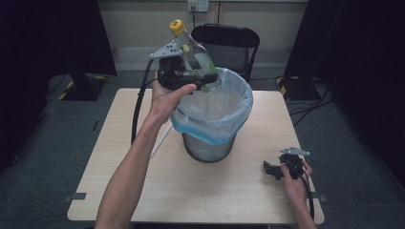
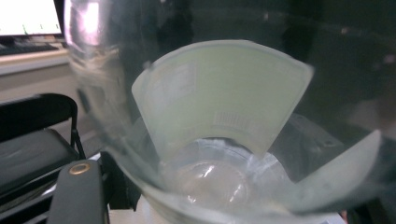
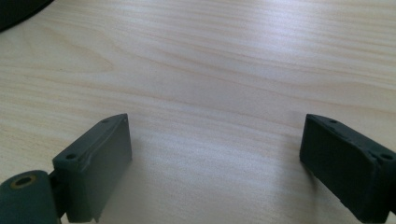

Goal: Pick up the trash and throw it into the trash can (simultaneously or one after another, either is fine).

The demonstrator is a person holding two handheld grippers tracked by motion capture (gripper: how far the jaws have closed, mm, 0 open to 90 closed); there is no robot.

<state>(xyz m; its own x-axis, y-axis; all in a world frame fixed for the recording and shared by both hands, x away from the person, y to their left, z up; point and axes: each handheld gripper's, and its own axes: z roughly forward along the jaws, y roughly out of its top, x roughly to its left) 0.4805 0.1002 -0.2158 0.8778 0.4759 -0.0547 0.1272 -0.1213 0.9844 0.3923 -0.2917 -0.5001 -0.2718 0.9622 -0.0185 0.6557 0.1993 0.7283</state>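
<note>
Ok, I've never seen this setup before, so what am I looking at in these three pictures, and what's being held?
No robot here: a person holds a two-jaw gripper in each hand. The high view looks down on the table. The other two views come from cameras riding on the grippers, looking along their jaws. On the table stands a bin lined with a bag. The left gripper holds a clear bottle with a yellow cap, raised over the bin's rim; the left gripper view shows that bottle up close. The right gripper rests low on the table, jaws open, holding nothing.
</note>
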